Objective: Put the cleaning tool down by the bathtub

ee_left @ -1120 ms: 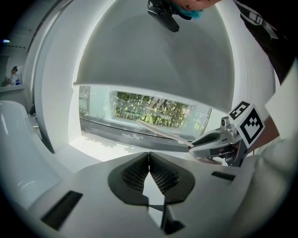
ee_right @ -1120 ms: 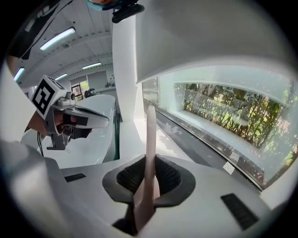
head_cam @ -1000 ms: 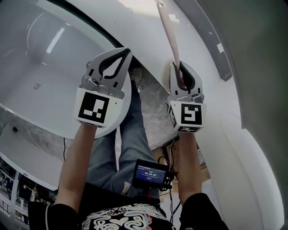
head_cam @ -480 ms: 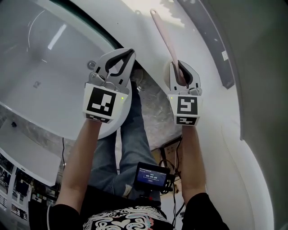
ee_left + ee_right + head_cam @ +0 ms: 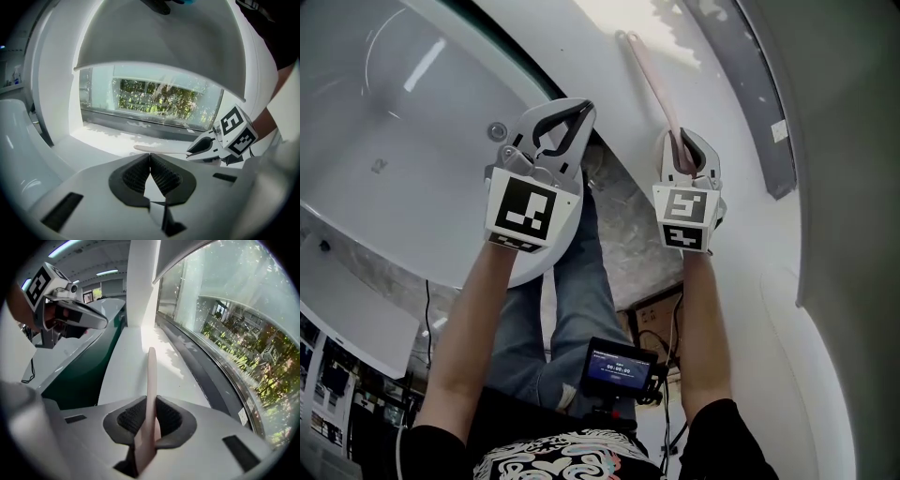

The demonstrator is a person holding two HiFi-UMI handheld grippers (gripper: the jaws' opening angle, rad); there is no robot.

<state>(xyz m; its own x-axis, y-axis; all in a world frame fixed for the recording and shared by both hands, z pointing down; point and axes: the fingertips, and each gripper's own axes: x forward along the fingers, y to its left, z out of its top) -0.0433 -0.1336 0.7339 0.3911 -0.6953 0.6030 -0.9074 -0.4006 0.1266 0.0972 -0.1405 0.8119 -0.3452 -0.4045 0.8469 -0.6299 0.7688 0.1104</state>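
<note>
The cleaning tool point(image 5: 652, 80) is a long, flat pale-pink stick. My right gripper point(image 5: 682, 142) is shut on its near end, and the rest reaches out over the white ledge point(image 5: 600, 66) beside the bathtub point(image 5: 403, 141). In the right gripper view the cleaning tool point(image 5: 151, 380) stands edge-on between the pads of my right gripper point(image 5: 150, 401), above the ledge point(image 5: 136, 357). My left gripper point(image 5: 579, 112) hangs over the tub's rim, shut and empty. In the left gripper view, the jaws of my left gripper point(image 5: 150, 157) meet with nothing between them.
The tub has a dark green outer edge point(image 5: 89, 371) and a drain point(image 5: 497, 129) in its white floor. A dark window sill strip point(image 5: 750, 84) and glass point(image 5: 234, 333) run along the far side of the ledge. A small screen device point(image 5: 619, 364) hangs near the person's legs.
Both grippers have shifted slightly in the head view and more of the pink tool's length shows. The right gripper still holds it; the left stays shut.
</note>
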